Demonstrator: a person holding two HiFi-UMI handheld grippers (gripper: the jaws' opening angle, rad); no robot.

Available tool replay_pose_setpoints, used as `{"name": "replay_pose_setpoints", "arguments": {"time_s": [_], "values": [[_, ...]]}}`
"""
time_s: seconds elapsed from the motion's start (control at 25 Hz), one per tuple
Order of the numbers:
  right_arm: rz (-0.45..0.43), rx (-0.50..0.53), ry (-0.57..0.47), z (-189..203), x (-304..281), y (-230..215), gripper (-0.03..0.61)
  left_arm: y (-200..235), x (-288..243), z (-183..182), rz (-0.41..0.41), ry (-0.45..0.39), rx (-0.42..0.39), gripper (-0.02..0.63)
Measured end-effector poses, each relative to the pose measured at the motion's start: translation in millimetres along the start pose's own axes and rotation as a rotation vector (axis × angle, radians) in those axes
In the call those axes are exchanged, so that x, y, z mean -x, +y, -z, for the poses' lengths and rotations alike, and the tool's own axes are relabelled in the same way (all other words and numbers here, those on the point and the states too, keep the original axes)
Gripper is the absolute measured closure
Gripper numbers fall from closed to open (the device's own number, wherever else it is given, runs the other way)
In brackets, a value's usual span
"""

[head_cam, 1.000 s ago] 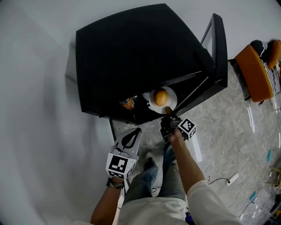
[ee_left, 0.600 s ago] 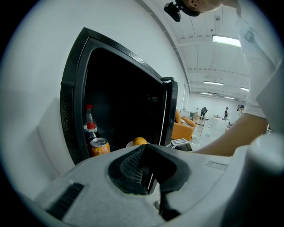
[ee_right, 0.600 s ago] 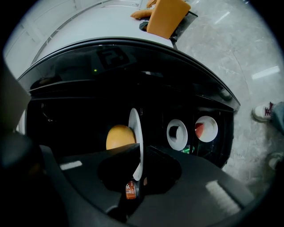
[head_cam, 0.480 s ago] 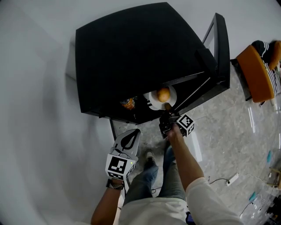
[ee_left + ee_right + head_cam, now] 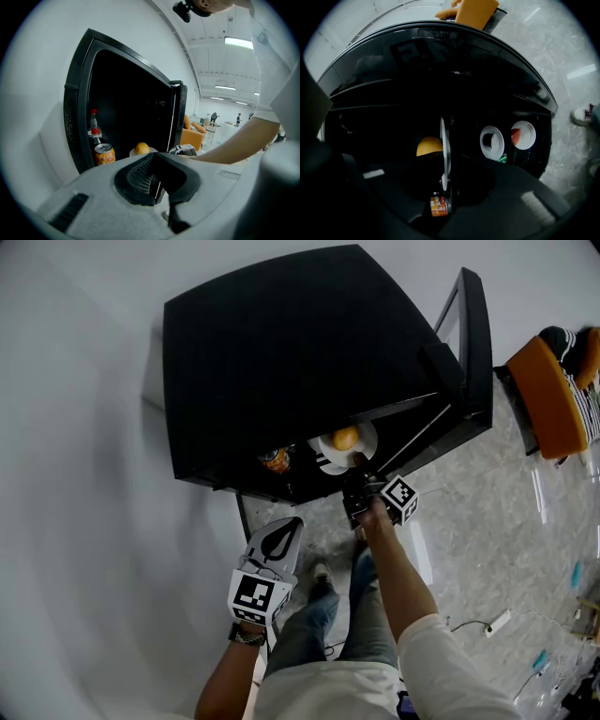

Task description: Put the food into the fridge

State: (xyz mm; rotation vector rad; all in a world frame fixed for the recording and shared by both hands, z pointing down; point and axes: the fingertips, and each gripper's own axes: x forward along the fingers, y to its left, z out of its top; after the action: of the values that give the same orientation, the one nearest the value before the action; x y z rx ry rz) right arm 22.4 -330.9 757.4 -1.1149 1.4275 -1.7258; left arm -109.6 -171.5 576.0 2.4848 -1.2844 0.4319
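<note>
The plate (image 5: 367, 440) with the orange (image 5: 345, 438) is being released inside the fridge (image 5: 300, 362), at 12 o'clock of the right gripper (image 5: 357, 471), whose jaws are opening around its rim. The left gripper (image 5: 279, 532) is closed and empty. A straight withdrawal is called for next.

Right gripper (image 5: 360, 480): arm extended, jaws opening, plate (image 5: 443, 140) rim between them. Left gripper (image 5: 284, 529): lowered, jaws together, empty.
</note>
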Motion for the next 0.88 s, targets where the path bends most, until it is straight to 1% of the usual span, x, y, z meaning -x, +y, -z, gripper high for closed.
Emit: {"name": "replay_pose_setpoints", "arguments": {"time_s": [0.24,0.44,0.52,0.6,0.72,0.88], "values": [[-0.003,0.035,0.019,1.3,14.7,1.8,0.509,-5.3,-0.5,1.4,0.011,0.007,-0.004,0.609],[0.010,0.044,-0.007,0.3,32.8,1.4,0.512,-9.3,-0.4,4.0,0.020,0.015,-0.006,0.609],[0.020,0.046,-0.013,0.3,37.9,0.5,0.527,-11.5,-0.3,5.0,0.024,0.017,-0.006,0.609],[0.020,0.050,-0.015,0.4,39.3,1.1,0.537,-13.2,-0.1,7.0,0.028,0.020,-0.006,0.609],[0.017,0.082,-0.017,-1.6,35.8,4.2,0.551,-14.0,-0.2,12.2,0.031,0.033,-0.010,0.609],[0.023,0.097,-0.002,-0.9,28.3,7.7,0.546,-13.4,0.0,15.5,0.027,0.045,-0.013,0.609]]}}
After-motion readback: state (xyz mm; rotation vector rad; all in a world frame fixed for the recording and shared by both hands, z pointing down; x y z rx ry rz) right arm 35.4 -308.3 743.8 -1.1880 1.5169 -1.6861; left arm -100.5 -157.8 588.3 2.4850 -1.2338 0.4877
